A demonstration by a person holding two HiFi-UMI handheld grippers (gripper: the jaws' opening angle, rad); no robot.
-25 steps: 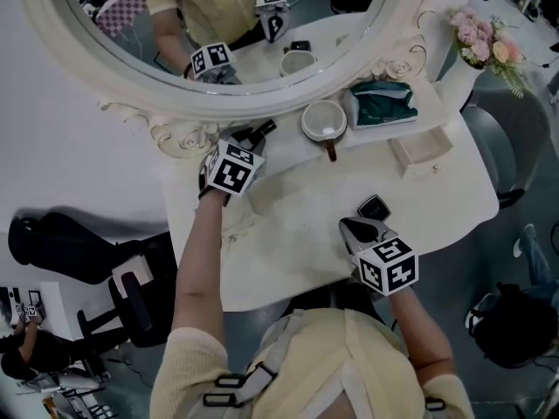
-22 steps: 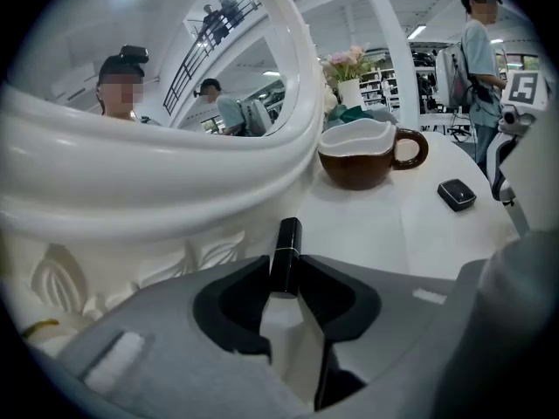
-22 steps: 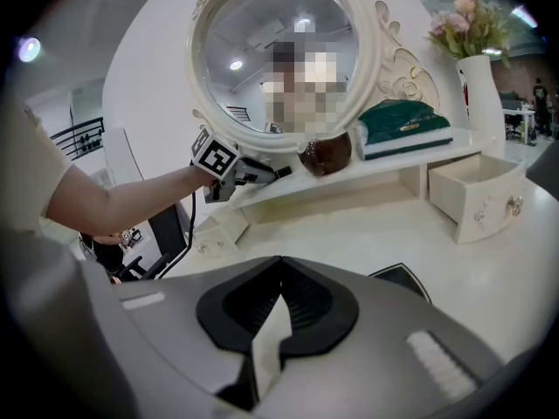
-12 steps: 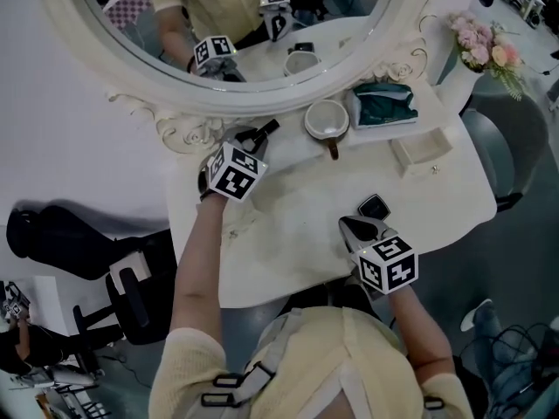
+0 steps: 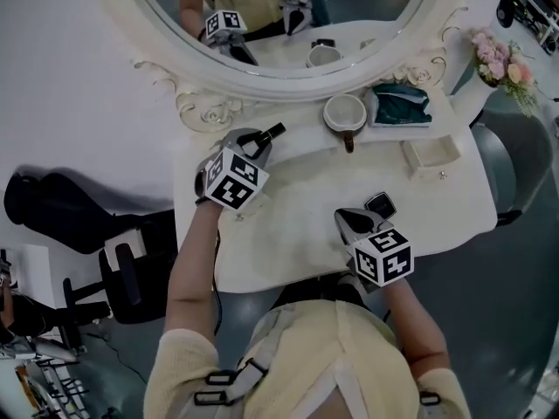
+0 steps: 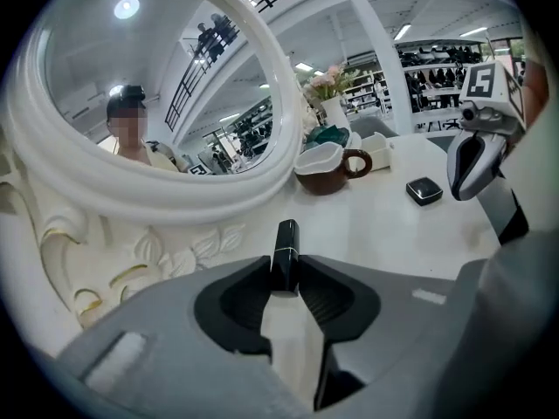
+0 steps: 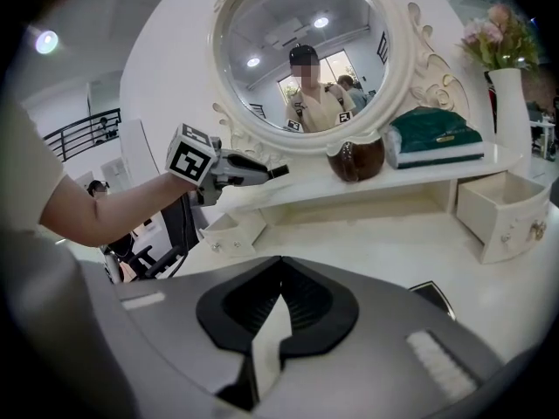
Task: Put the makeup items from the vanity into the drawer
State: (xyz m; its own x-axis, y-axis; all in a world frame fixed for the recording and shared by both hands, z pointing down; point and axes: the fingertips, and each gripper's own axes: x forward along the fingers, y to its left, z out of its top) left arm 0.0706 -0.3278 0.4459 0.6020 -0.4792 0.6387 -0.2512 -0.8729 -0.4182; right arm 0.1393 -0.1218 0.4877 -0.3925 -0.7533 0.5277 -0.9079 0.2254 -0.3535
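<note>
1. Under the carved frame of the mirror (image 5: 288, 81), at the left end of the vanity (image 5: 288, 199), my left tongs (image 5: 253, 142) have hold of a black lipstick (image 5: 269, 133).
2. Seen from the left tongs' own camera, the jaws have just been closing and now stand partway open, pinching the lower end of the lipstick (image 6: 285, 251) from both sides. The rest of the tube pokes out past the tips.
3. From the right side, the lipstick looks clear of the shelf (image 7: 349, 190) below the mirror.
4. Further right on that shelf sits a brown-and-white mug (image 5: 345, 112), its handle turned toward me.
5. Lower down, over the near part of the tabletop, my right tongs (image 5: 347, 221) are closed tight with nothing between the jaws.
6. Just beside their tips, on the right, a square black compact (image 5: 379, 205) lies flat on the tabletop, outside the jaws.
7. Back on the shelf, right of the mug, lies a folded green thing (image 5: 402, 103).
8. Below it the small drawer (image 5: 431, 154) stands pulled out over the tabletop, well apart from the lipstick.
9. Pink flowers (image 5: 502, 64) stand at the far right edge.
</note>
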